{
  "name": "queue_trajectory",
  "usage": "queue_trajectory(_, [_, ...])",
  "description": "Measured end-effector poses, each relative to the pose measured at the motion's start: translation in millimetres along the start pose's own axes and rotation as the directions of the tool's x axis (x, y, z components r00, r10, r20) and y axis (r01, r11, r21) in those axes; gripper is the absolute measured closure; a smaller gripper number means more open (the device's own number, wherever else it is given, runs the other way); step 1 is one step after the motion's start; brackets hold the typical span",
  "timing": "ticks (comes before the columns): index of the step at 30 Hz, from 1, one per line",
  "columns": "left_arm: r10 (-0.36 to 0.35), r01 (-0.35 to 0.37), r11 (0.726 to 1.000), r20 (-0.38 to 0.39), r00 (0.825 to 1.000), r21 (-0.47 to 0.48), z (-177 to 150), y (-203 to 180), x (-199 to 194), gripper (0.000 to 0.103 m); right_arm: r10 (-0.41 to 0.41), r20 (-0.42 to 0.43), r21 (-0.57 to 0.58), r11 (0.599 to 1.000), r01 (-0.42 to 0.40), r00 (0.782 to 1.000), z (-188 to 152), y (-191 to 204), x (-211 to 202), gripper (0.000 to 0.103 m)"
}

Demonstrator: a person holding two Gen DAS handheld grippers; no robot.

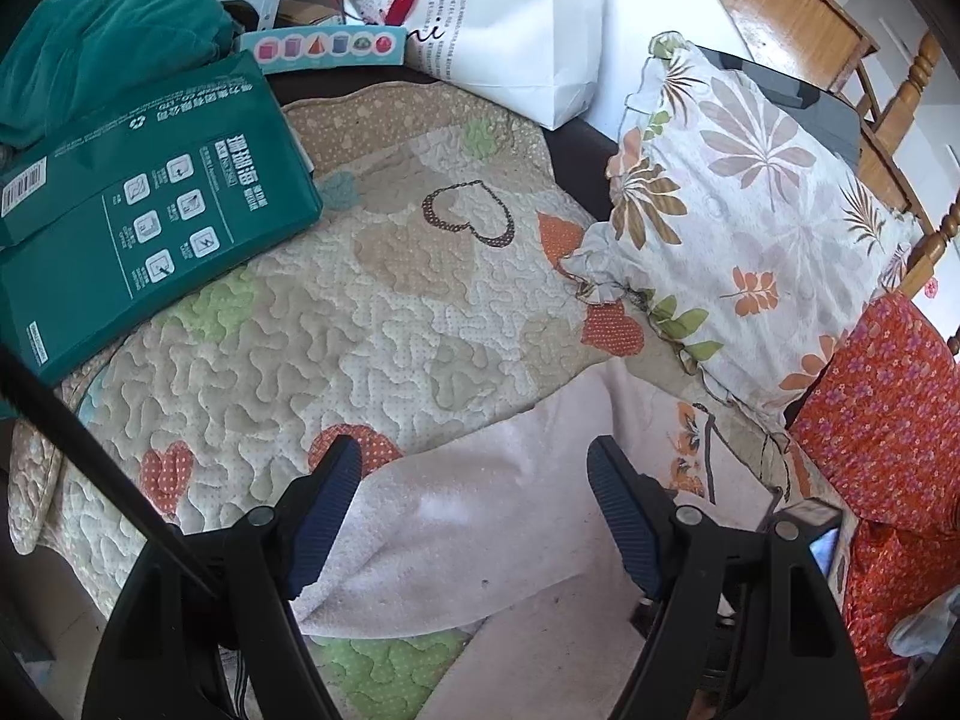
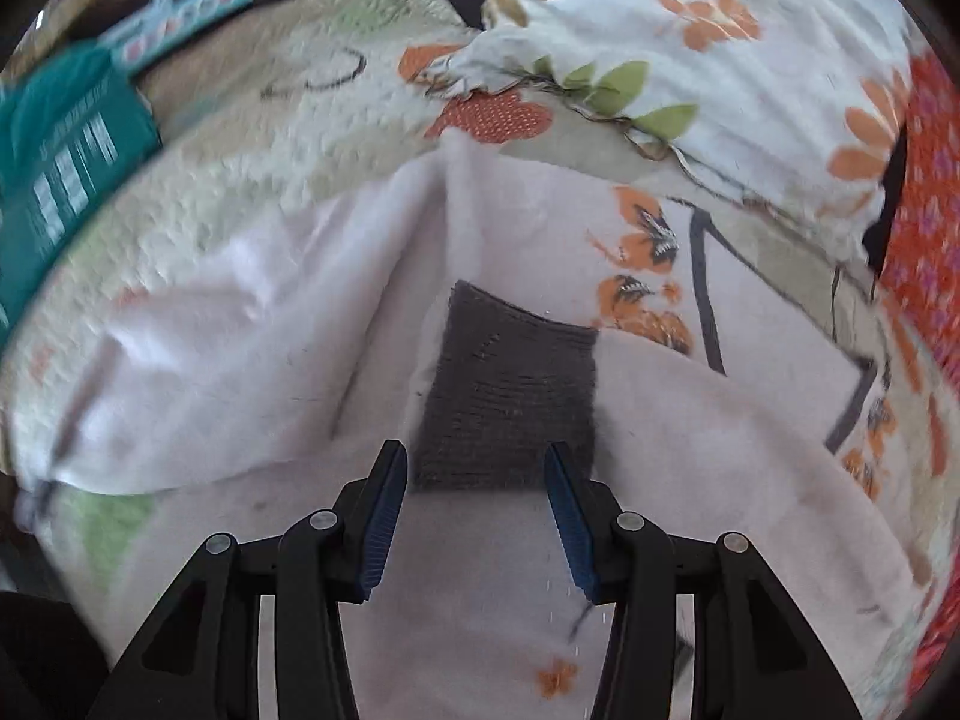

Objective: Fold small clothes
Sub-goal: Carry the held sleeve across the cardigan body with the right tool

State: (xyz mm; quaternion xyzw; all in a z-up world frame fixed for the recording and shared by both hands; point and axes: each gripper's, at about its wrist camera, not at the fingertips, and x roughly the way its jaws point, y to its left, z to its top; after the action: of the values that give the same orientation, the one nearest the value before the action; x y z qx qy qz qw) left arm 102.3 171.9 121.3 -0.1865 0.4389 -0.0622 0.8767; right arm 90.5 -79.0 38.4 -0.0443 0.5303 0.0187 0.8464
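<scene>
A pale pink garment lies on a quilted cover. In the right wrist view the garment shows a fold ridge, an orange flower print and a dark grey knit patch. My left gripper is open and empty, its jaws over the garment's left edge. My right gripper is open and empty, its jaws just short of the grey patch's near edge. The right wrist view is blurred by motion.
A green box lies on the quilt at the left, a teal cloth behind it. A white paper bag stands at the back. A leaf-print pillow and a red floral cloth lie at the right, beside a wooden chair.
</scene>
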Motion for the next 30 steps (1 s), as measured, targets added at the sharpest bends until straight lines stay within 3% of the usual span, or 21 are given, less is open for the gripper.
queue_trajectory(1, [0.004, -0.004, 1.000, 0.001, 1.000, -0.004, 0.4, 1.3, -0.1, 0.027, -0.022, 0.001, -0.010, 1.000, 0.022, 1.000, 0.4, 2.4, 5.2, 0.069])
queue_trajectory(2, [0.008, -0.008, 1.000, 0.002, 1.000, -0.011, 1.7, 4.1, -0.7, 0.027, -0.001, -0.010, 0.015, 1.000, 0.001, 1.000, 2.3, -1.1, 10.6, 0.100])
queue_trajectory(4, [0.012, -0.012, 0.999, 0.009, 1.000, -0.035, 4.5, 10.6, -2.7, 0.027, 0.064, -0.006, 0.126, 0.990, -0.063, 0.998, 7.7, -14.0, 9.6, 0.098])
queue_trajectory(7, [0.018, -0.017, 0.997, 0.018, 1.000, -0.070, 8.1, 18.3, -4.2, 0.026, 0.124, 0.041, 0.195, 0.972, -0.129, 0.991, 16.2, -24.3, -3.2, 0.099])
queue_trajectory(11, [0.013, -0.011, 0.996, 0.017, 1.000, -0.089, 8.3, 19.3, -3.2, 0.026, 0.190, 0.057, 0.222, 0.955, -0.198, 0.980, 29.5, -16.8, -5.7, 0.099])
queue_trajectory(16, [0.017, -0.017, 0.998, 0.017, 1.000, -0.053, 9.9, 17.2, -5.0, 0.026, 0.222, 0.011, 0.241, 0.946, -0.218, 0.975, 38.2, 6.4, 18.4, 0.098])
queue_trajectory(19, [0.053, -0.050, 0.996, 0.051, 0.997, -0.069, 22.3, 36.0, -13.9, 0.026, 0.228, 0.045, 0.253, 0.939, -0.232, 0.973, 32.7, 12.4, 10.7, 0.097])
queue_trajectory(21, [0.138, -0.123, 0.984, 0.110, 0.984, -0.129, 32.3, 60.2, -27.0, 0.026, 0.242, 0.057, 0.215, 0.945, -0.249, 0.969, 28.7, 22.5, -0.9, 0.095])
queue_trajectory(24, [0.277, -0.226, 0.939, 0.177, 0.945, -0.259, 41.9, 104.3, -50.4, 0.026, 0.273, 0.075, 0.089, 0.956, -0.279, 0.959, 20.0, 56.6, -24.7, 0.085])
queue_trajectory(27, [0.347, -0.267, 0.901, 0.198, 0.917, -0.342, 44.1, 135.0, -66.5, 0.026, 0.348, 0.082, -0.007, 0.937, -0.349, 0.934, 9.5, 94.6, -40.9, 0.071])
queue_trajectory(30, [0.393, -0.290, 0.873, 0.213, 0.895, -0.391, 44.4, 158.0, -80.1, 0.026, 0.419, 0.070, -0.096, 0.906, -0.412, 0.905, 1.1, 137.5, -48.7, 0.067])
